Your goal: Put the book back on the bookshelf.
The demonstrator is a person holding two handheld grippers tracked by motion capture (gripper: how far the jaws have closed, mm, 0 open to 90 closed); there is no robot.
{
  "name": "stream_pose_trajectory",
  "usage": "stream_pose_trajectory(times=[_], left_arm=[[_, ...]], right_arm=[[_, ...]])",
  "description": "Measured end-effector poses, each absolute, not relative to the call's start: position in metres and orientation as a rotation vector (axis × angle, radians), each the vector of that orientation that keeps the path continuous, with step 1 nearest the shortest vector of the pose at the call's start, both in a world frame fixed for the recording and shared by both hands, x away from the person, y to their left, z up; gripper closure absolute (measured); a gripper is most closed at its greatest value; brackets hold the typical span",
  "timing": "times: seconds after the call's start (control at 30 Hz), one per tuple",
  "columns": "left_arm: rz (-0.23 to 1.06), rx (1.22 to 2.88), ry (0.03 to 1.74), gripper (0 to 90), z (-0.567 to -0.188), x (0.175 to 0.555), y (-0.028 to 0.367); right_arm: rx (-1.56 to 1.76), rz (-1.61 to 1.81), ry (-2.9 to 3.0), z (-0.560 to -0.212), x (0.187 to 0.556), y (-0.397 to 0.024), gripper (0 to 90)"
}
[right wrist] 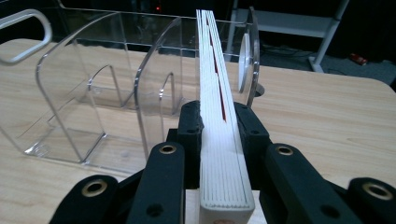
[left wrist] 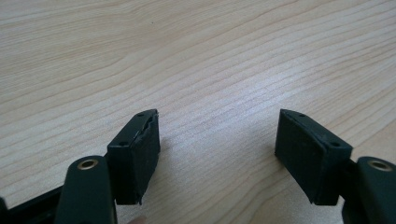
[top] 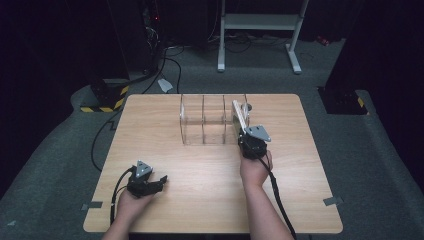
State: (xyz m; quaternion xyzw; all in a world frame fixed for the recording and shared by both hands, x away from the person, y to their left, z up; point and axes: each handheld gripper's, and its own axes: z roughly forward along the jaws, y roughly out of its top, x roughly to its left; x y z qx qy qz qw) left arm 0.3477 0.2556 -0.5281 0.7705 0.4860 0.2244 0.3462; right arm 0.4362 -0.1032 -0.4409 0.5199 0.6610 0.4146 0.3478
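Beside the clear acrylic rack (right wrist: 93,107), the right hand-held gripper (right wrist: 219,126) clamps a thin, ribbed white book (right wrist: 217,93) upright.

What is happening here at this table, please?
A person works at a wooden table with a gripper in each hand. The right gripper is shut on a thin white book, held upright on its edge at the right end of a clear acrylic rack with several slots. The left gripper rests open near the table's front, holding nothing.

Black fingers (right wrist: 189,135) clamp a white book (right wrist: 219,140) beside a clear rack (right wrist: 93,93).
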Motion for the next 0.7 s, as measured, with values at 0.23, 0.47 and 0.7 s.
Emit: stream_pose_trajectory(times=[0.23, 0.47, 0.7], left_arm=[[0.581, 2.0, 1.259, 30.8, -0.528, 0.348, 0.256], [0.579, 1.999, 1.258, 30.8, -0.528, 0.348, 0.255], [0.579, 1.999, 1.258, 30.8, -0.528, 0.348, 0.255]], right_arm=[[1.4, 1.058, 1.671, -0.445, 0.448, -0.104, 75.6], [1.415, 1.039, 1.66, -0.448, 0.451, -0.103, 75.5], [1.432, 1.057, 1.664, -0.453, 0.451, -0.1, 72.0]])
